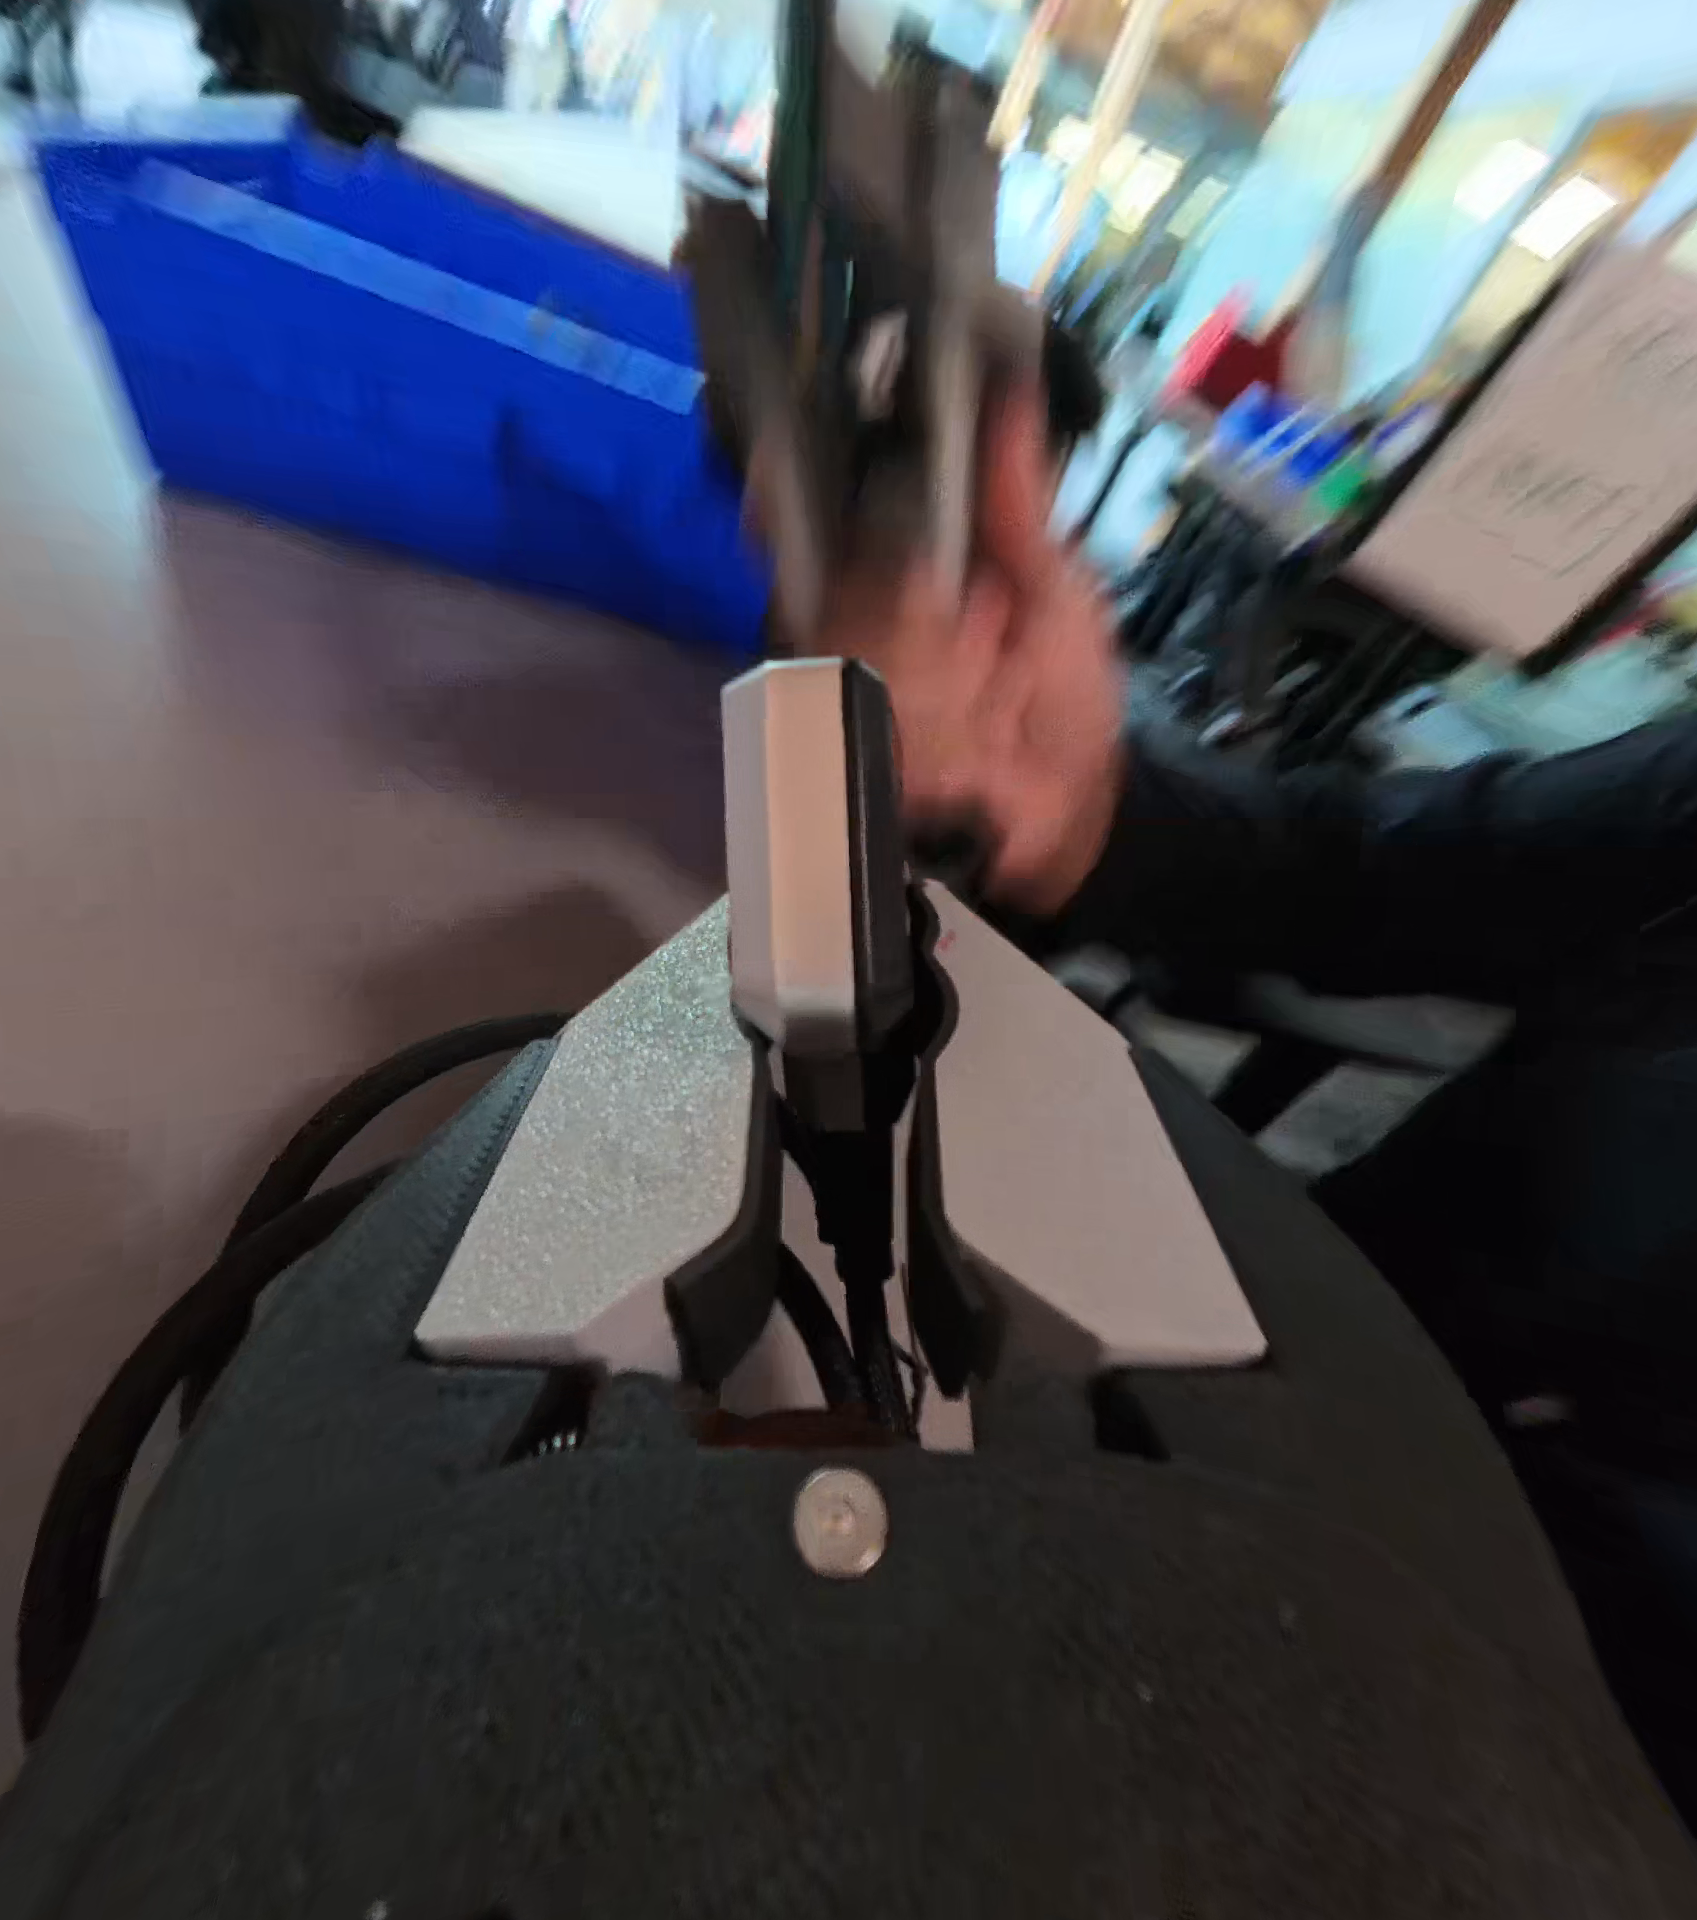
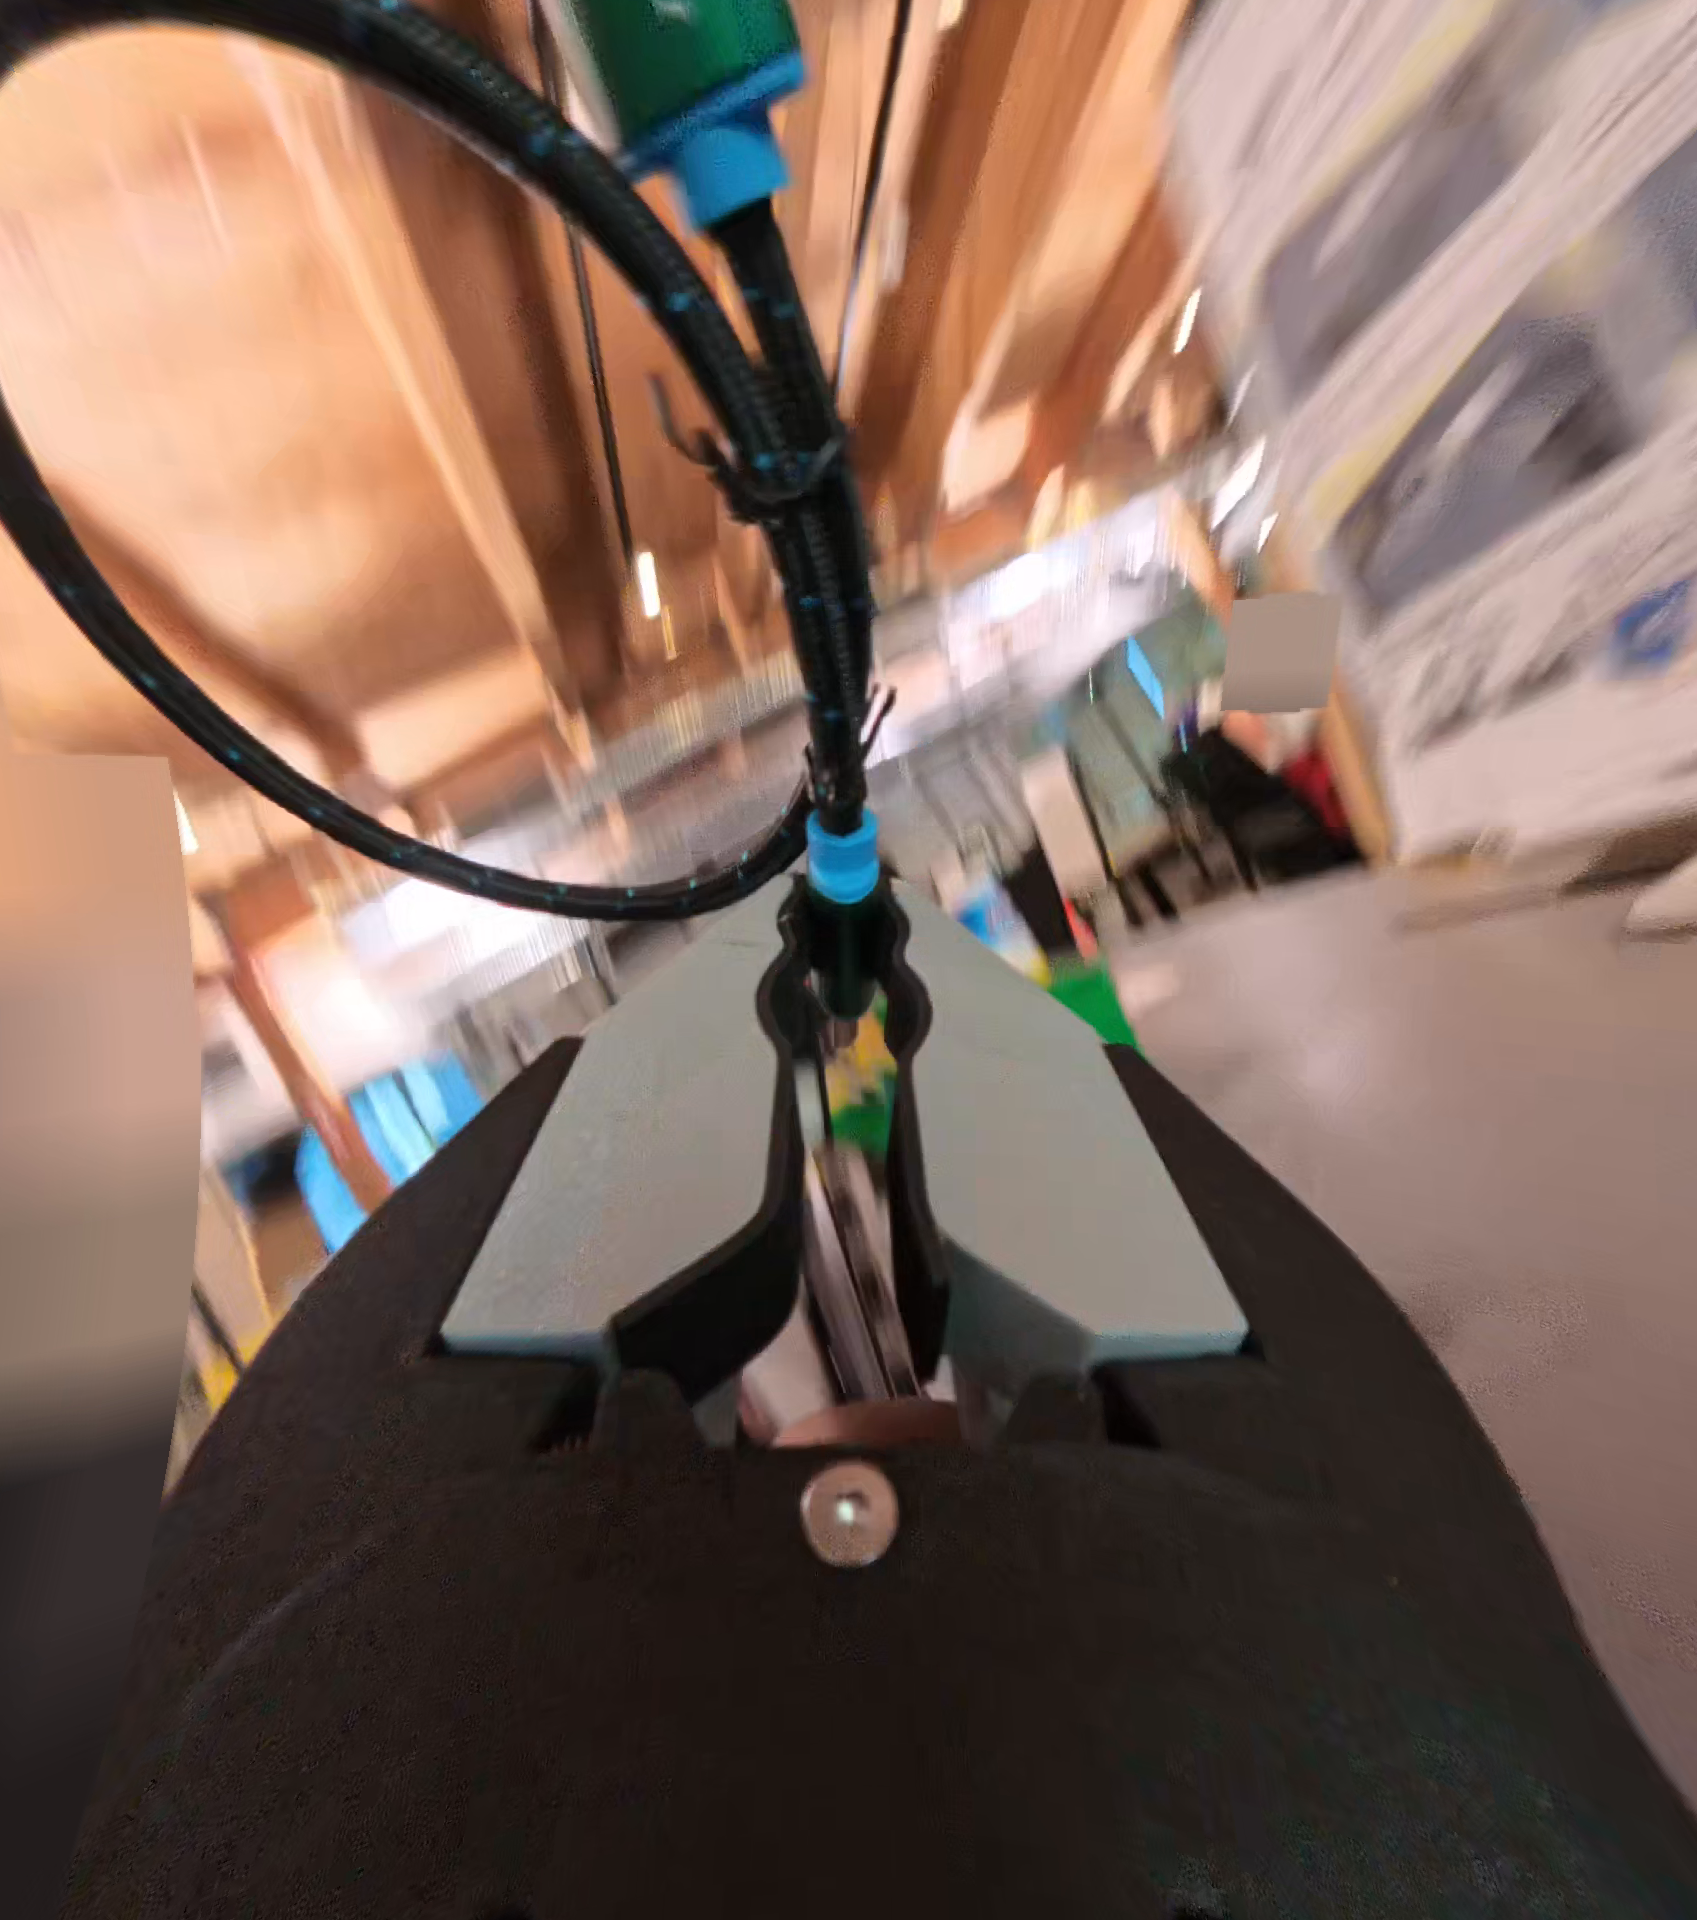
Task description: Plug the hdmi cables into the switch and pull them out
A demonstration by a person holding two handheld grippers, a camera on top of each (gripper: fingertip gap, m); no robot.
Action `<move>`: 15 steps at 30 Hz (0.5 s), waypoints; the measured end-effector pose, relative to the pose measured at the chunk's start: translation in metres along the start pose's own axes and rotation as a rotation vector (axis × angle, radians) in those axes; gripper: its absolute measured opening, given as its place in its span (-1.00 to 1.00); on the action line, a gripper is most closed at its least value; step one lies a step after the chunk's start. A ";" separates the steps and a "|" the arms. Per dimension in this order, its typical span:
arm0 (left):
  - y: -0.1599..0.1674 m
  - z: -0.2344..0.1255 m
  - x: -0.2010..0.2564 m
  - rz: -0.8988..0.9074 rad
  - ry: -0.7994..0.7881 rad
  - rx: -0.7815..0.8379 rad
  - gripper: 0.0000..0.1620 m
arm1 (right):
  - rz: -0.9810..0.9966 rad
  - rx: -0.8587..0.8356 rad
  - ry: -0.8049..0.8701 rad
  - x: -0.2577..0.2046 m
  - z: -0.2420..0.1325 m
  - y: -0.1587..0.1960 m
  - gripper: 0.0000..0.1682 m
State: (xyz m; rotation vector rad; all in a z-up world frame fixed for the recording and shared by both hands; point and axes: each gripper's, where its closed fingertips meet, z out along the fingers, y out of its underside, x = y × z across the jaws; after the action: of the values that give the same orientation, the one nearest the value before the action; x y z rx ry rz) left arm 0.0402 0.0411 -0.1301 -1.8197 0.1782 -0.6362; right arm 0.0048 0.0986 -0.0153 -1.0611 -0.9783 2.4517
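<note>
My left gripper point(image 1: 828, 966) is shut on the HDMI switch point(image 1: 808, 852), a small silver and black box held edge-on and upright above the table. Black cables point(image 1: 200, 1278) run from its lower end and loop off to the left. My right gripper point(image 2: 844, 961) is shut on an HDMI cable plug point(image 2: 842, 847) with a blue collar. Its black braided cable point(image 2: 231, 748) loops round to a second green and blue plug point(image 2: 719, 104) at the top. The right gripper also shows blurred behind the switch in the left wrist view point(image 1: 875, 395), held by a hand point(image 1: 1010, 727).
A blue bin point(image 1: 387, 343) stands at the back left of the brownish table point(image 1: 252, 779). A dark sleeve point(image 1: 1446, 883) reaches in from the right. The background of both views is motion-blurred, with shelves and boards far off.
</note>
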 end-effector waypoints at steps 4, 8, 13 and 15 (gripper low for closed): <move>-0.009 -0.034 -0.006 0.003 -0.057 0.133 -0.74 | -0.186 0.123 0.034 -0.014 -0.052 -0.112 -0.90; -0.021 -0.038 -0.008 0.041 -0.076 0.192 -0.74 | -0.361 -0.305 0.237 -0.001 -0.054 -0.049 -0.90; -0.016 -0.027 -0.004 0.201 -0.153 0.147 -0.74 | -0.435 -0.417 0.439 0.012 -0.090 -0.059 -0.90; -0.016 -0.026 -0.007 0.204 -0.177 0.150 -0.73 | -0.497 -0.421 0.586 0.020 -0.116 -0.091 -0.90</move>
State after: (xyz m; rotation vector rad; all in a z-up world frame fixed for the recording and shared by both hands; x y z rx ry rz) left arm 0.0180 0.0277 -0.1118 -1.6772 0.1897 -0.3346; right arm 0.0757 0.2289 -0.0209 -1.3513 -1.3623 1.4489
